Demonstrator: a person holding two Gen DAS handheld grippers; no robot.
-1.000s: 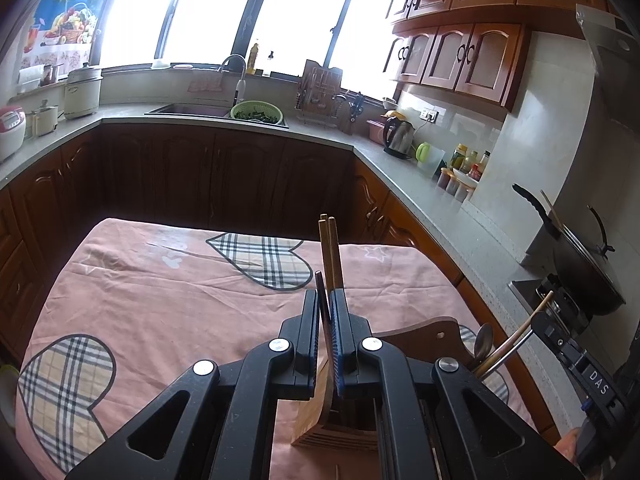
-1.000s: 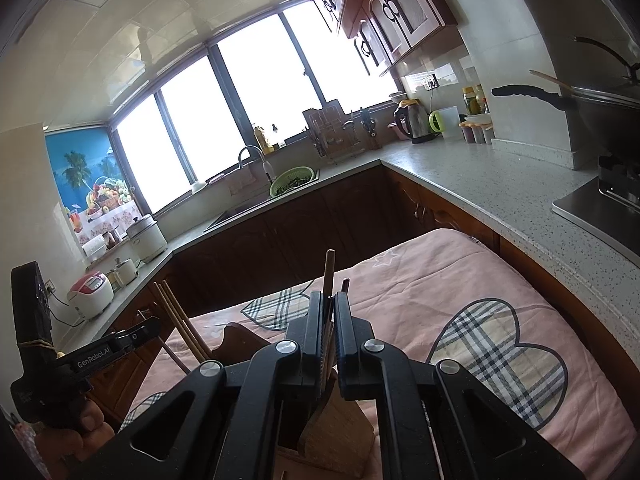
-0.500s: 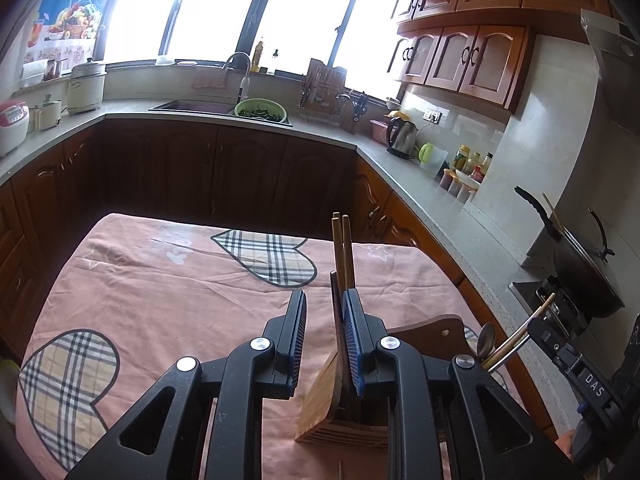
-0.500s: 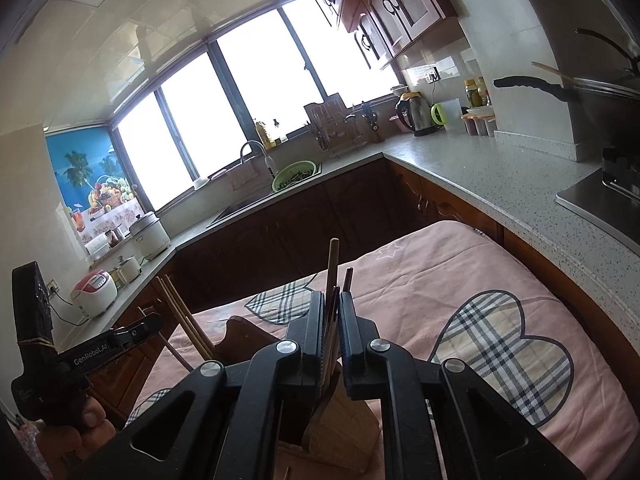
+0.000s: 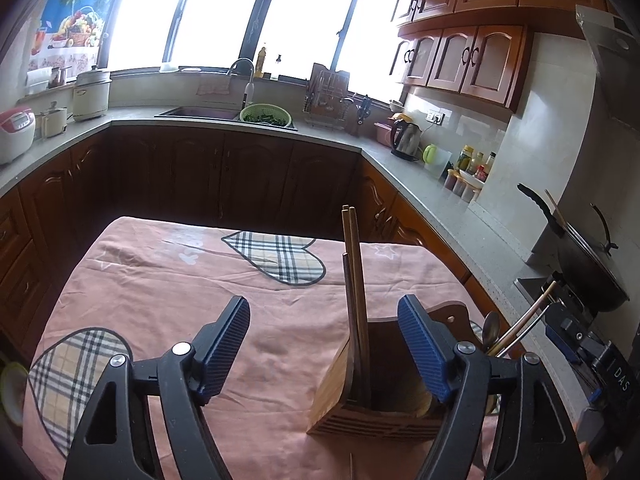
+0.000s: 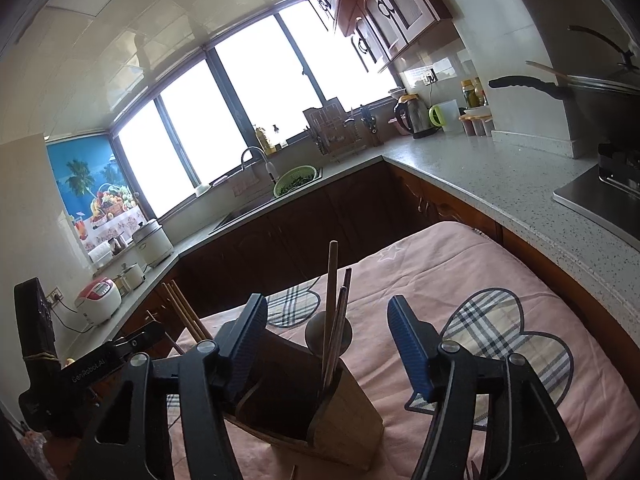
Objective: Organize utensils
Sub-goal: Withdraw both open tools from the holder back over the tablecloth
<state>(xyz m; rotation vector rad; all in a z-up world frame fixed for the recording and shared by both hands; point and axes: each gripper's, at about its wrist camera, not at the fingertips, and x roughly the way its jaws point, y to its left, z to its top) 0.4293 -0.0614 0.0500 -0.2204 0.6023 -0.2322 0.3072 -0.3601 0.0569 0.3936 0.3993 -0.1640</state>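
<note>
Left gripper: jaws apart and opening; chopsticks stand between the pads, untouched.
Right gripper: jaws apart and opening; utensils rise between the pads, clear of both.
Holder: wooden box, upright on the pink cloth over the surface, near edge, just ahead of both grippers.
Chopsticks: upright in the holder's left compartment, leaning slightly.
Utensils: sticks and a spoon in the right compartment.
Far: sink, green colander, kettle on the counter.
</note>
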